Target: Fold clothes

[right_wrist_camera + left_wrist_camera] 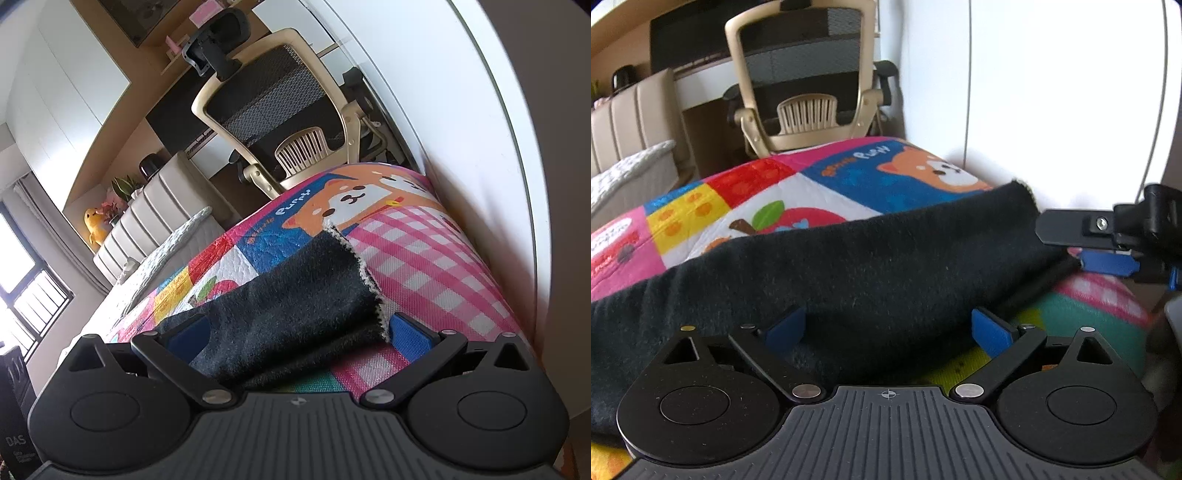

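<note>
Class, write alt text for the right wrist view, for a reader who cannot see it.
An open right gripper reaches over a dark garment with a frayed pale edge, lying on a colourful cartoon mat. Behind the mat stands a beige office chair beside a white wall.

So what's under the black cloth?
The black cloth lies on a colourful play mat with an apple and a puppy on it. What pictures are on the covered part of the mat cannot be seen.

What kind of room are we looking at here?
Most likely a bedroom with a study corner: a bed with a padded headboard, an office chair by a desk, and a cartoon play mat.
</note>
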`<state>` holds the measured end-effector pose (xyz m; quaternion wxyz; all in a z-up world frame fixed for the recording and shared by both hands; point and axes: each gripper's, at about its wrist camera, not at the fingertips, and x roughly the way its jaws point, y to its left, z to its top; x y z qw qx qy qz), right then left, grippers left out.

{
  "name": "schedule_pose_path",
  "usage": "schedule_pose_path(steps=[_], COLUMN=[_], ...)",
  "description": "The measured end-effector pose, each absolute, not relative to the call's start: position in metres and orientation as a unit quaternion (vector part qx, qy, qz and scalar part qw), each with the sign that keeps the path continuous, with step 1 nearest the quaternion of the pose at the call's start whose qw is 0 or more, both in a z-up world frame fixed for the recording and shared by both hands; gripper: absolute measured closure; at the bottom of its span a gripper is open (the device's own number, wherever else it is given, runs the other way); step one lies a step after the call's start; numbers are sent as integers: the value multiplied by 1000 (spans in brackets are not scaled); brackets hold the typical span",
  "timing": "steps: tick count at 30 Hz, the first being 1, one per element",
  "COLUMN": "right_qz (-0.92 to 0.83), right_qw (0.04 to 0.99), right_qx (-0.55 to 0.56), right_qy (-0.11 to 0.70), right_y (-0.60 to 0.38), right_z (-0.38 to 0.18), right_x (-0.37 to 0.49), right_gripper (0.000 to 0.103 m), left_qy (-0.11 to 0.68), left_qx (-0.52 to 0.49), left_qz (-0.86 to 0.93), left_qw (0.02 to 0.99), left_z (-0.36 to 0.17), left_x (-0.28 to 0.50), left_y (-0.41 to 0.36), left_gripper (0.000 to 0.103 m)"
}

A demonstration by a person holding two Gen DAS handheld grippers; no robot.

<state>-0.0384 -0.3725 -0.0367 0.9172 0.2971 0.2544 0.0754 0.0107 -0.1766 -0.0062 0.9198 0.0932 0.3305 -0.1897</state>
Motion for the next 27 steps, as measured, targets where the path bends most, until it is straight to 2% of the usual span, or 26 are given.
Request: schedule_pose_path(steps=[10,17,24,27], right_qz=[88,97,78,61], right_qw=[914,920,926,929], right_qx=[297,244,229,228], right_qy=[261,292,290,285], right_y=[-374,-363,-356,-355], right_z=[-36,-31,-29,-28], right_x=[-39,-32,-36,-38], right_gripper=[0,0,0,6], left_qy=[330,329,328,328], left_qx=[68,48,47,44], left_qz=[-200,-209,-210,-212], left_qw=[920,920,920,920], left_z=[-7,-7,-7,-6], left_x=[7,9,9,9], left_y=[-167,-162,-162,-160], left_gripper=[1,0,0,0])
